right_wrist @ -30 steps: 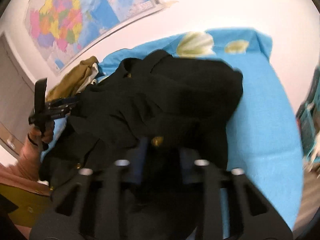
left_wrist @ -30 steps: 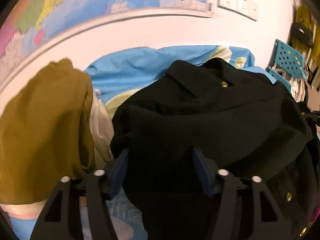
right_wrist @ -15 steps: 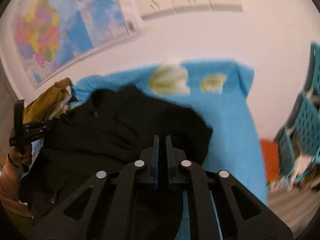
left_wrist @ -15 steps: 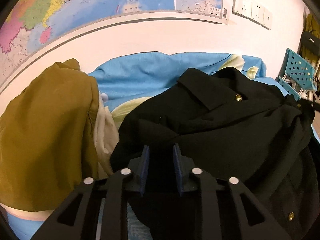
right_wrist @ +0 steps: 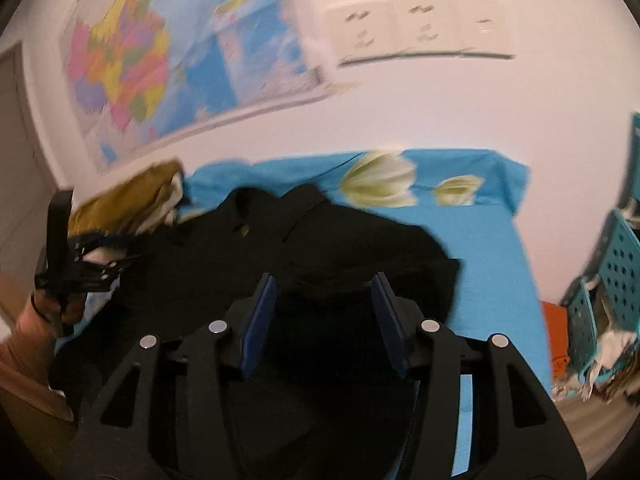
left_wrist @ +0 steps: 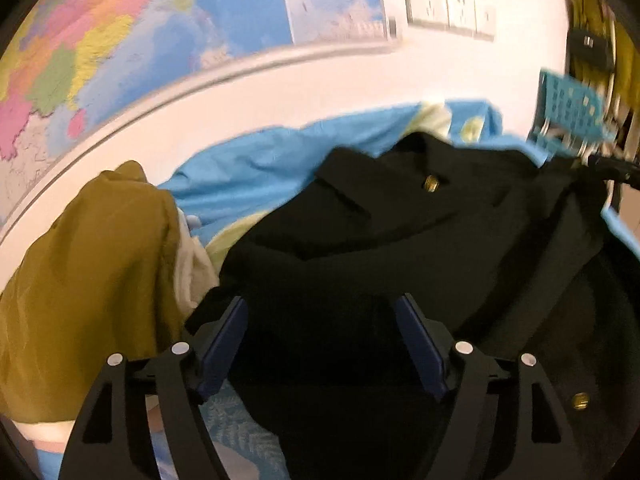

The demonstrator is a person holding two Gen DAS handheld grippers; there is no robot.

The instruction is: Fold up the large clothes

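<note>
A large black coat with gold buttons lies rumpled on a blue bedsheet; it also shows in the right wrist view. My left gripper is open, its blue pads spread just above the coat's near edge. My right gripper is open too, hovering over the coat's right side with nothing between its pads. The left gripper and the hand holding it show at the left of the right wrist view.
An olive-brown garment with a cream one under it is piled left of the coat. The sheet is bare to the right. A teal perforated rack stands at the bed's right. A map and wall sockets are behind.
Both grippers were shut half a second ago and have opened. The right gripper has tilted up and drawn back, and the coat has settled onto the sheet.
</note>
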